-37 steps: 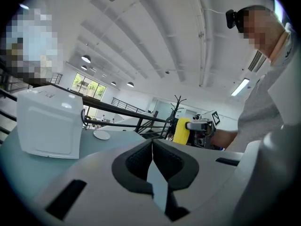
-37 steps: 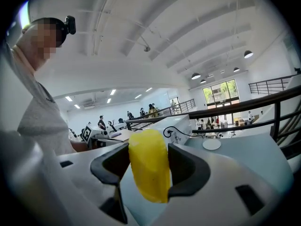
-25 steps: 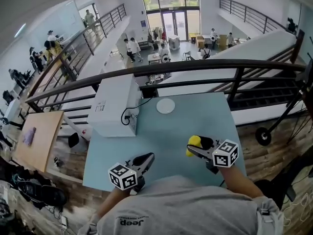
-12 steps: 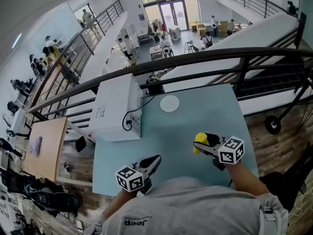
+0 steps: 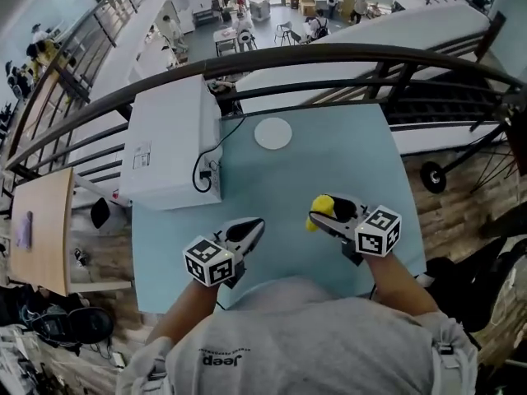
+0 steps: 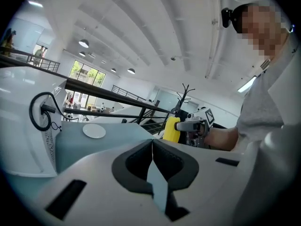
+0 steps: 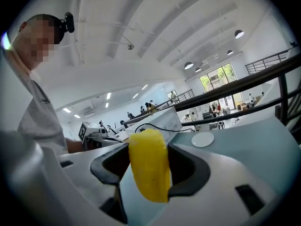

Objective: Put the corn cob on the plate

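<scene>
Edged forward, right claw (image 5: pixel 318 220) grips corn cob (image 7: pixel 149 166); left claw (image 5: pixel 254 227), likewise forward, closed; plate (image 5: pixel 272 132) lies ahead.

My pale blue table (image 5: pixel 272 188) stands by a dark railing (image 5: pixel 329 56) above a bright hall (image 5: pixel 247 6). A white box (image 5: pixel 169 142) lines its left edge; wooden floor (image 5: pixel 469 212) lies beneath.

Matt yel. corn cob (image 7: pixel 148 166), smooth wht plate (image 5: pixel 272 133), matt blue tabletop (image 5: pixel 284 192)

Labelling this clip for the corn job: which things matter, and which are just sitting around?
In the job: corn cob, clamped in the right gripper; white plate, far across the table.
Lying about: white machine and its black cable; left gripper, shut, empty.
</scene>
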